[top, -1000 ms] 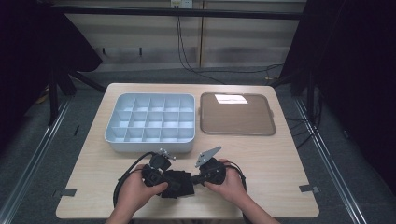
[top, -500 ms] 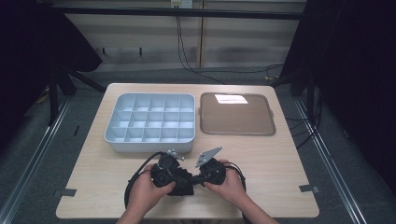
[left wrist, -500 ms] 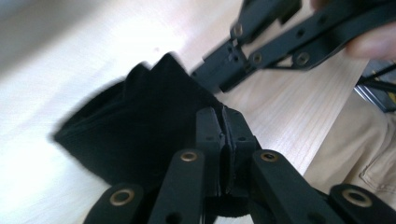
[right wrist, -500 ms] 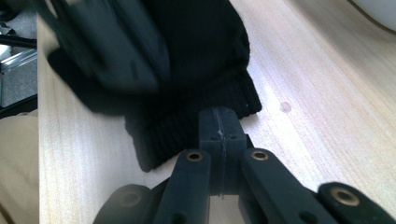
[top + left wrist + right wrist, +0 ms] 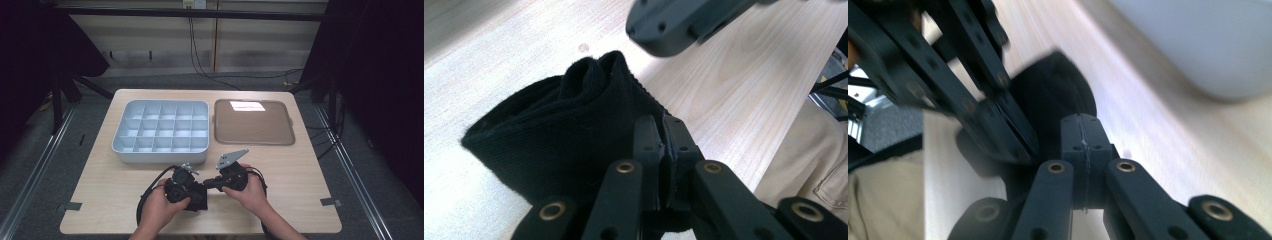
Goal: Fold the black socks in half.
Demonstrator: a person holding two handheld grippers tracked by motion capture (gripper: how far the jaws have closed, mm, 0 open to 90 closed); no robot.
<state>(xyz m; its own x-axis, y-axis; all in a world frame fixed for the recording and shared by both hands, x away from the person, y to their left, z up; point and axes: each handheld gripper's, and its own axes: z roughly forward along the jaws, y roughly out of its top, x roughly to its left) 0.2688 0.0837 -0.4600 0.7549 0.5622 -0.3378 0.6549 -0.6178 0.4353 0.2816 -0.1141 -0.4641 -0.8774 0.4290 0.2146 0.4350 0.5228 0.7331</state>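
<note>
So you've got both grippers down at the near edge of the table, working a black cloth, folded or bunched, that lies on the wood just in front of you. Left gripper: jaws pressed together with a fold of the cloth pinched between them, clear in the left gripper view. Right gripper: jaws fully together too, tips right at the cloth's edge; whether any fabric is actually caught between them, can't tell, the seam looks flush. In the right gripper view the left gripper's black linkage crosses just ahead, blurred, touching or nearly touching the cloth.

From the high view the two grippers sit close together, left gripper and right gripper, with the cloth between and under them. The grey compartment tray stands just beyond, every cell looks empty. The brown flat tray is to its right, also bare apart from a glare patch.

Step in hand, as I read it: getting a two-point hold on the cloth for folding or lifting. Next move calls for confirming your right jaws really have fabric; if not, open and re-bite deeper. Then lift both together, keeping the linkages from clashing since they're crowded. Watch the cables near your wrists.
</note>
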